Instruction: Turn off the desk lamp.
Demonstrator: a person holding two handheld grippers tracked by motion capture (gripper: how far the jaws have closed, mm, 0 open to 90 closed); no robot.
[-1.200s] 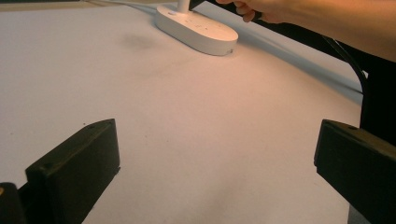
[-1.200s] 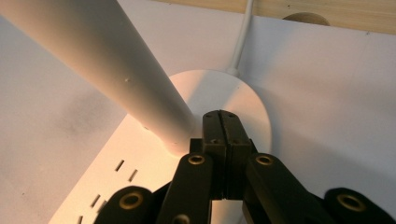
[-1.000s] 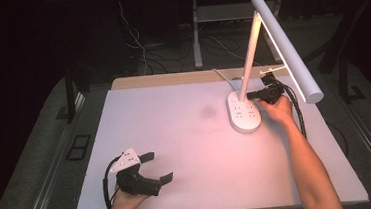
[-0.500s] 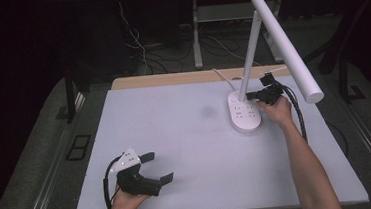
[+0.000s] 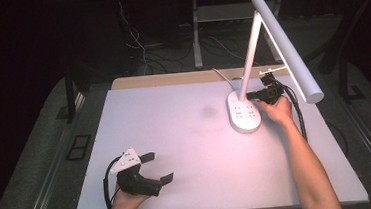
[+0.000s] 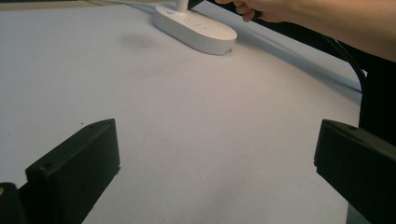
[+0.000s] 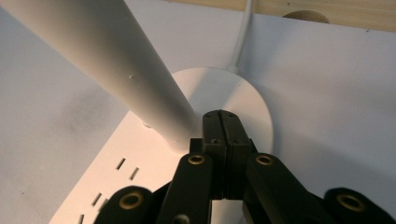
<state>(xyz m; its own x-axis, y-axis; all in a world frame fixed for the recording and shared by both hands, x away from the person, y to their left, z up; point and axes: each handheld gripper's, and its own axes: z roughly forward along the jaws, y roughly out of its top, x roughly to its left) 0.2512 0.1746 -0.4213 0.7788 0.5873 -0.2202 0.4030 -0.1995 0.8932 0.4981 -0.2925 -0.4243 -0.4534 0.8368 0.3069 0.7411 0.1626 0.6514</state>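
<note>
A white desk lamp stands at the back right of the table, with a slanted stem [image 5: 250, 54], a long tube head [image 5: 284, 41] and an oval base [image 5: 244, 114] that carries socket slots. My right gripper [image 5: 249, 96] is shut, its tips touching the base right beside the foot of the stem [image 7: 107, 51]. In the right gripper view its jaws [image 7: 221, 116] are pressed together with nothing between them, over the round end of the base [image 7: 252, 102]. My left gripper [image 5: 157, 168] rests open near the front left, far from the lamp base [image 6: 196, 30].
A white mat [image 5: 176, 135] covers the table, with a wooden strip [image 5: 171, 79] along the back. The lamp's white cord [image 7: 240, 37] runs off toward that strip. Black cables [image 5: 297, 111] trail by my right forearm. Dark floor and table legs lie beyond.
The right gripper has barely shifted by the lamp stem. The light on the mat was dimmer half a second ago and is brighter now. The left gripper has not moved.
</note>
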